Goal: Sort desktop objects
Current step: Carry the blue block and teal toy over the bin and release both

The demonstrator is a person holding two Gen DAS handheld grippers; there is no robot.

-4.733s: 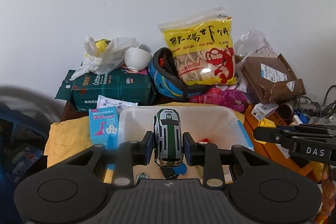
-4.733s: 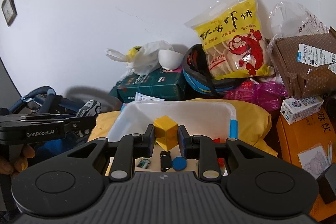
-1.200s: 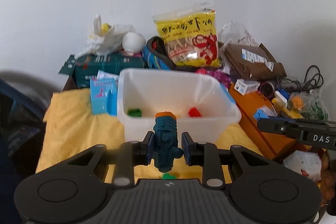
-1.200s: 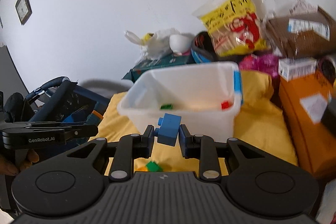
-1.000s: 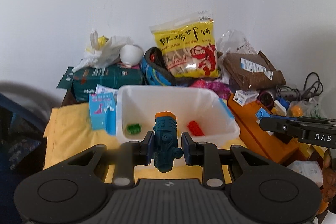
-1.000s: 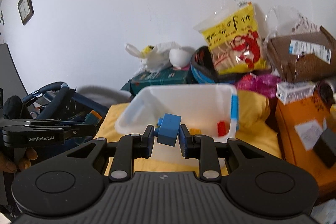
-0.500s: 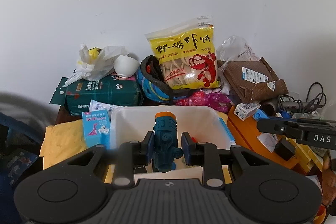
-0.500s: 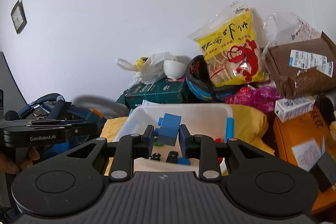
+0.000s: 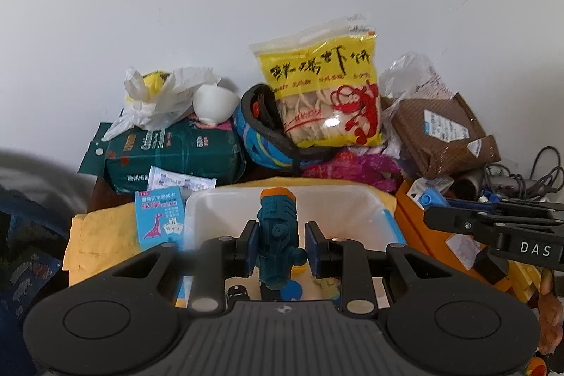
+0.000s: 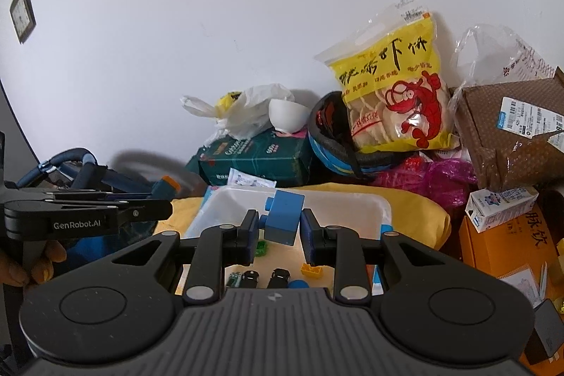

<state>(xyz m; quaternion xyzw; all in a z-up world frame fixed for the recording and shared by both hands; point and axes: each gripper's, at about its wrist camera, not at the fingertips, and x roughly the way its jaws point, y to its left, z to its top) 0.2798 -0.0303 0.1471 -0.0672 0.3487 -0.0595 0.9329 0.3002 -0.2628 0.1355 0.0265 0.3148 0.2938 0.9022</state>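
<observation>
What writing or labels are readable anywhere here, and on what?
"GenRobot.AI": side of the left tool.
"DAS": side of the right tool.
"Cotton…", partly hidden: green tissue pack.
Chinese characters on the yellow snack bag, blue card box and parcel label: unreadable to me.

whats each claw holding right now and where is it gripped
The left claw grips a teal toy by its sides, low on its body. The right claw grips a blue block by its side faces.

free: white bin (image 9: 356, 199) open top | blocked: snack bag (image 9: 324, 94) behind
</observation>
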